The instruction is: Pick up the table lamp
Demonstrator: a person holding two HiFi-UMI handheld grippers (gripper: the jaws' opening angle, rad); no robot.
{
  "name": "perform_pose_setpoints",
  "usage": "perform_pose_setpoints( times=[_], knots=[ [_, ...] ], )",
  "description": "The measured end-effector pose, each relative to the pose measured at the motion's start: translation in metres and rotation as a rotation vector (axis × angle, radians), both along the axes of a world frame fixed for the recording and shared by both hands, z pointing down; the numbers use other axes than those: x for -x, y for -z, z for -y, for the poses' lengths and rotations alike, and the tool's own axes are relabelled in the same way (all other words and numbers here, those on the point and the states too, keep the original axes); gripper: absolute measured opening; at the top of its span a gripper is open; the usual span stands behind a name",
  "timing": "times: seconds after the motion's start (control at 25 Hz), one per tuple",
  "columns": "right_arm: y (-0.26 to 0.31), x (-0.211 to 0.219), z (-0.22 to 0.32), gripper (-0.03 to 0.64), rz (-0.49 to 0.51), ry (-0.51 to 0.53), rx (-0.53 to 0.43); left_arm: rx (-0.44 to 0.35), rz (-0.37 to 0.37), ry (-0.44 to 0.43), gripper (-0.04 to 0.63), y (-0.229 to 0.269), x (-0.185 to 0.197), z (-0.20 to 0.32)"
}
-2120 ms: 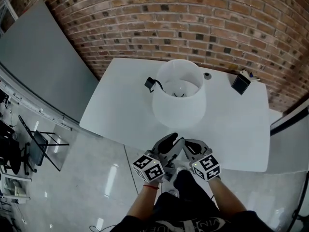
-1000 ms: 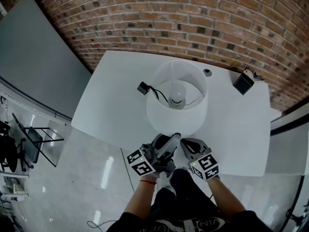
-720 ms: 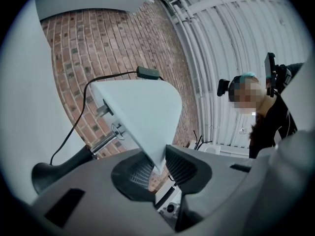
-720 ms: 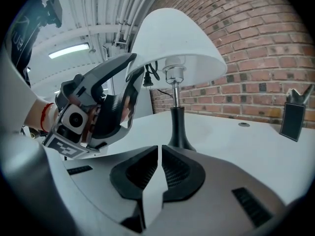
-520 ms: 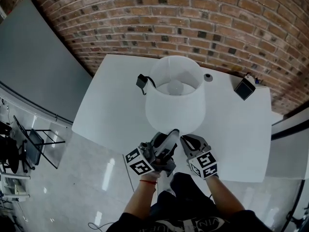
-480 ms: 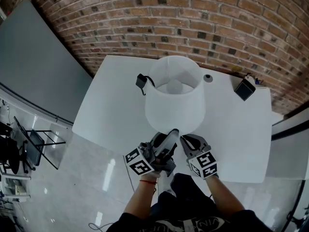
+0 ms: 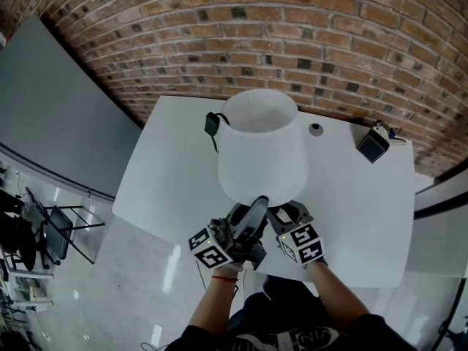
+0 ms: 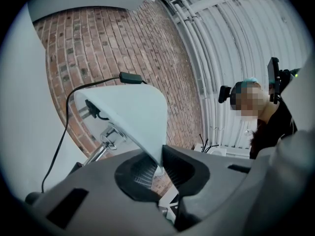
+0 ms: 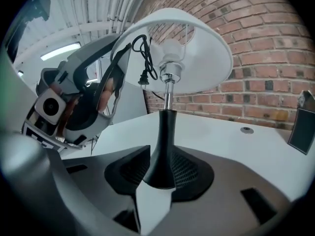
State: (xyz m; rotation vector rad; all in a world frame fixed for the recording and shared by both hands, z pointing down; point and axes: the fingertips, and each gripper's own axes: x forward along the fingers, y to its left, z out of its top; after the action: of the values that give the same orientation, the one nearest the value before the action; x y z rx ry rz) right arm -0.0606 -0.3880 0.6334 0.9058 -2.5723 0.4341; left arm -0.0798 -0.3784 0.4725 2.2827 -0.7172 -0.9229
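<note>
A studio-like workroom: bare brick wall (image 7: 329,42), white table (image 7: 175,174), equipment stands (image 7: 55,221) on polished floor (image 7: 131,269).

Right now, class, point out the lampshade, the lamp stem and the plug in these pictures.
lampshade (image 7: 259,148): head view, outer side of the white shade.
lamp stem (image 9: 165,132): right gripper view, black lower part.
plug (image 7: 213,123): head view, its black body.
</note>
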Motion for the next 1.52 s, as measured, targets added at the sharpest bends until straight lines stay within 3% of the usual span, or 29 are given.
perform_pose_setpoints(
  times=[0.32, 0.92, 1.52],
  knots=[
    [-0.004, 0.018, 0.028, 0.143, -0.015, -0.01, 0.042, 0.005, -0.015, 0.006, 0.037, 0.006, 0.007, 0.018],
    [-0.015, 0.029, 0.04, 0.152, -0.034, -0.011, 0.091, 0.006, -0.017, -0.001, 0.031, 0.006, 0.006, 0.023],
    [0.001, 0.03, 0.021, 0.156, 0.014, -0.055, 0.022, -0.009, 0.016, -0.048, 0.018, 0.017, -0.003, -0.002]
  ],
)
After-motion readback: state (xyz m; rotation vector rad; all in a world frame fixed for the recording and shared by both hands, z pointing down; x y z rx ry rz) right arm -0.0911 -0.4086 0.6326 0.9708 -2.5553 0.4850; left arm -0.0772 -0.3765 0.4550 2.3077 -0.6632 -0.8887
